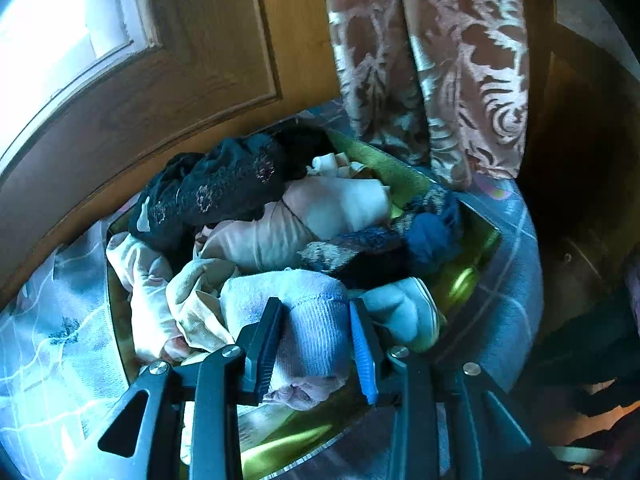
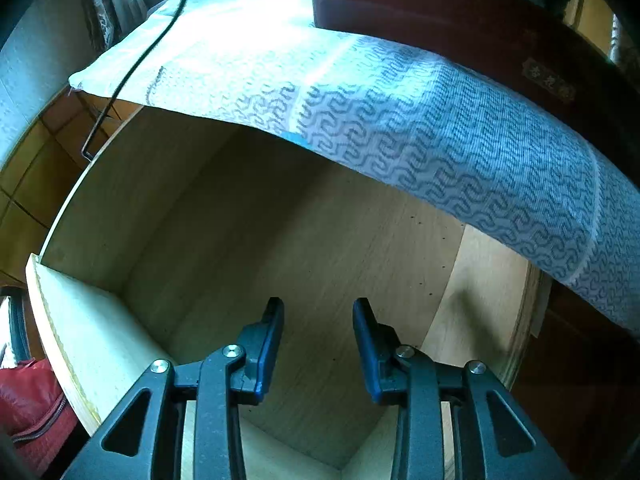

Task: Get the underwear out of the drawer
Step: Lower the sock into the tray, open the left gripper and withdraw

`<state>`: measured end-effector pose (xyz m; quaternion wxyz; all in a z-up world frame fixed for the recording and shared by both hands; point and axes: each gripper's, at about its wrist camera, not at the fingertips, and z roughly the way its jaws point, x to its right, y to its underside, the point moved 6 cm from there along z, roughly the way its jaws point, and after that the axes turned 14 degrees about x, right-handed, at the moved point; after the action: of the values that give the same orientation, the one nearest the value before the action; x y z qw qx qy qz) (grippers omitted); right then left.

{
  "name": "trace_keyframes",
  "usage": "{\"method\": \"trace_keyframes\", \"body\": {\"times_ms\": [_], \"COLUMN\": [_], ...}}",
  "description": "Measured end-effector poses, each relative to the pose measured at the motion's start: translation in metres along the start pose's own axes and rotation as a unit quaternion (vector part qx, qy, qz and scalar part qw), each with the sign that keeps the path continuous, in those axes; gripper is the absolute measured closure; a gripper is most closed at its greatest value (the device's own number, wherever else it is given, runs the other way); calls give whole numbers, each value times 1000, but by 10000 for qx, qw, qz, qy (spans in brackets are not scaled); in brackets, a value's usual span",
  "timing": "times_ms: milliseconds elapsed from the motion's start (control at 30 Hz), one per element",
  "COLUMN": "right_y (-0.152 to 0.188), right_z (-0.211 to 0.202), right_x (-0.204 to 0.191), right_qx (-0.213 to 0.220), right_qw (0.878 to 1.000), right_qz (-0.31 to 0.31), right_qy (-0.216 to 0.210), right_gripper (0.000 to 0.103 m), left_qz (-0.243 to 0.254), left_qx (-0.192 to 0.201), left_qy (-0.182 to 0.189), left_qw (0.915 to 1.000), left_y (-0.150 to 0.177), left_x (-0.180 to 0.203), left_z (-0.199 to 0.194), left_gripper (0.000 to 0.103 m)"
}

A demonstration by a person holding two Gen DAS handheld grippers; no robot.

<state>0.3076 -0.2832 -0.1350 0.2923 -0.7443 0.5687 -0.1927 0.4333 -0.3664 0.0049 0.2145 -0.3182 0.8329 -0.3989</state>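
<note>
In the left wrist view, a green-lined box (image 1: 476, 248) sits on a blue patterned bedspread (image 1: 516, 300), heaped with underwear: a black lace piece (image 1: 216, 192), pale pink pieces (image 1: 276, 232) and dark blue ones (image 1: 432, 236). My left gripper (image 1: 316, 308) is at the box's near edge, jaws open, with a pale blue ribbed garment (image 1: 312, 328) lying between its fingers on the heap. The right wrist view shows a light wooden drawer (image 2: 304, 240), pulled out, with a bare bottom. My right gripper (image 2: 318, 308) hangs open above it, holding nothing.
A wooden door (image 1: 180, 80) and a brown patterned curtain (image 1: 440, 60) stand behind the box. A blue-white woven cloth (image 2: 440, 136) hangs over the cabinet top above the drawer. A black cable (image 2: 132, 68) runs down at left. A red bag (image 2: 28, 400) lies at lower left.
</note>
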Motion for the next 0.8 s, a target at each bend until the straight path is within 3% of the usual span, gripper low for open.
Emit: {"method": "trace_keyframes", "body": {"times_ms": [167,500,800], "right_y": [0,3,4], "right_z": [1,2,-9], "right_x": [-1,0,-2], "right_qx": [4,20,163], "right_qw": [10000,10000,9998], "right_qz": [-7,-15,6], "right_qy": [-3,13,121], "right_gripper": [68,68,67], "left_qz": [-290,-714,-1037], "left_qx": [93,725,878], "left_qy": [223,103,-271], "left_qw": [9993,9948,9904], "left_y": [-4,-16,26], "left_x": [-3,-26,-44], "left_z": [-13,-72,-129], "left_gripper": [66,62,62]}}
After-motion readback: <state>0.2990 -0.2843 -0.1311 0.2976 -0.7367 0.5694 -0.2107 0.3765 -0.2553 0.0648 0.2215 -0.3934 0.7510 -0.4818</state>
